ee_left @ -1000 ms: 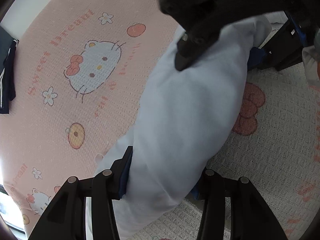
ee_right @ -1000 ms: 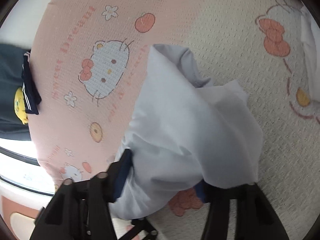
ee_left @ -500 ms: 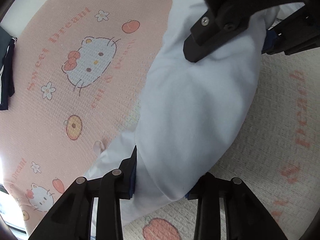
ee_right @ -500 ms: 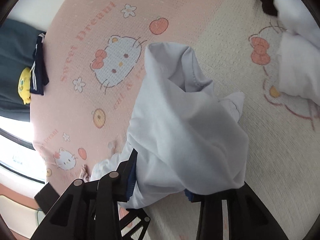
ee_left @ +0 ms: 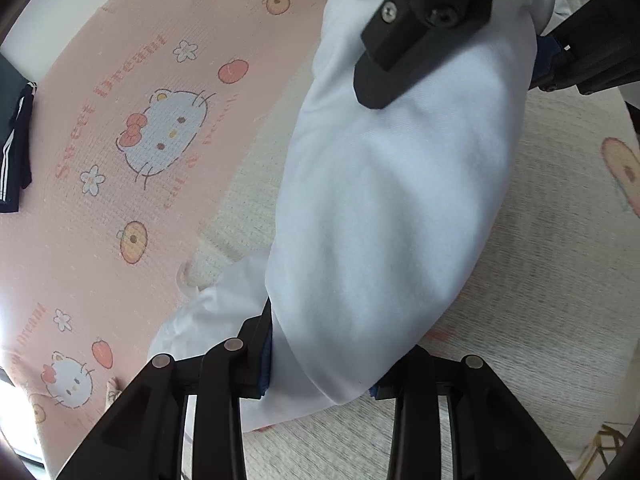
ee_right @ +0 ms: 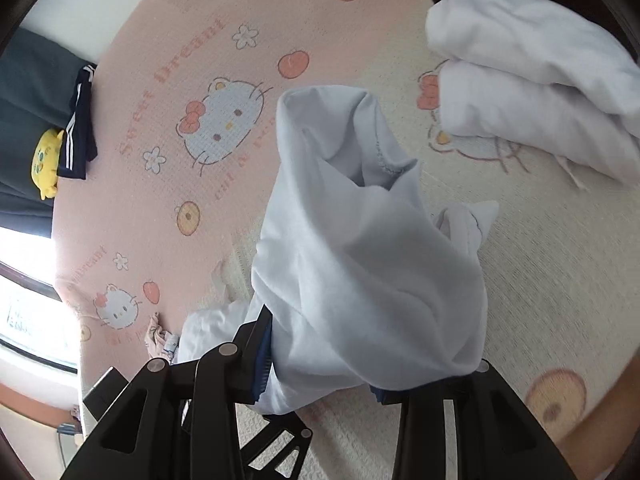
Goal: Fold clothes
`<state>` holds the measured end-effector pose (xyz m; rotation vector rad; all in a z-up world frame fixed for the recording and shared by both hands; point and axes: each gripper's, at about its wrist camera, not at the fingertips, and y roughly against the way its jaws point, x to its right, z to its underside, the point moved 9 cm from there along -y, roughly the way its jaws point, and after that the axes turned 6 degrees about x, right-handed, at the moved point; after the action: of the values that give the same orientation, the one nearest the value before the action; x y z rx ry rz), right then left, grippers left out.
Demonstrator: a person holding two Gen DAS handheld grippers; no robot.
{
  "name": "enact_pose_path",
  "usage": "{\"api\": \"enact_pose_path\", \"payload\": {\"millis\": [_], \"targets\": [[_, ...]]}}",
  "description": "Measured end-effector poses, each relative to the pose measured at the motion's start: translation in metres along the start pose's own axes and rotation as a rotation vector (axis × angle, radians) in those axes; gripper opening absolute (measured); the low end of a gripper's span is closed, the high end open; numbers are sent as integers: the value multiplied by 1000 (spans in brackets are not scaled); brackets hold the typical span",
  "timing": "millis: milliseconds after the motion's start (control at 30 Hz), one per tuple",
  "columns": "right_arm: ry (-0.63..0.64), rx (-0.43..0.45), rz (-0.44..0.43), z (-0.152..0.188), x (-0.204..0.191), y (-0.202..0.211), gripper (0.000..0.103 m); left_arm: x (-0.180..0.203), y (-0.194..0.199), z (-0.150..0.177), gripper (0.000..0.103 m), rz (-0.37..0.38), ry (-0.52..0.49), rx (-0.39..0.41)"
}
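- The left gripper [ee_left: 320, 368] pinches a pale garment [ee_left: 392, 184] between its fingers; the cloth bulges forward from the pads, held above the blanket [ee_left: 120, 160].
- The right gripper [ee_right: 320, 372] pinches the same garment [ee_right: 360, 264]; the cloth bunches ahead of its fingers, a hemmed opening at the far end.
- In the left view, the right gripper [ee_left: 460, 40] grips the garment's far end.
- Folded white clothes [ee_right: 532, 92] lie ahead and right of the right fingers.
- Dark clothes [ee_right: 36, 112] lie far left.
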<state>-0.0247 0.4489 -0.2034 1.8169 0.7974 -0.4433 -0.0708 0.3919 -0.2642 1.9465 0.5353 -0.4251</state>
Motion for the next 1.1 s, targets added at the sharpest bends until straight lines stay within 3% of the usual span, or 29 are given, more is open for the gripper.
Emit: {"api": "enact_pose_path", "payload": {"millis": [600, 1100], "targets": [[-142, 7, -9, 52, 31, 33, 37, 23, 39, 26, 30, 44, 51, 16], [-254, -19, -61, 83, 57, 42, 38, 38, 56, 46, 31, -47, -28, 50]]}}
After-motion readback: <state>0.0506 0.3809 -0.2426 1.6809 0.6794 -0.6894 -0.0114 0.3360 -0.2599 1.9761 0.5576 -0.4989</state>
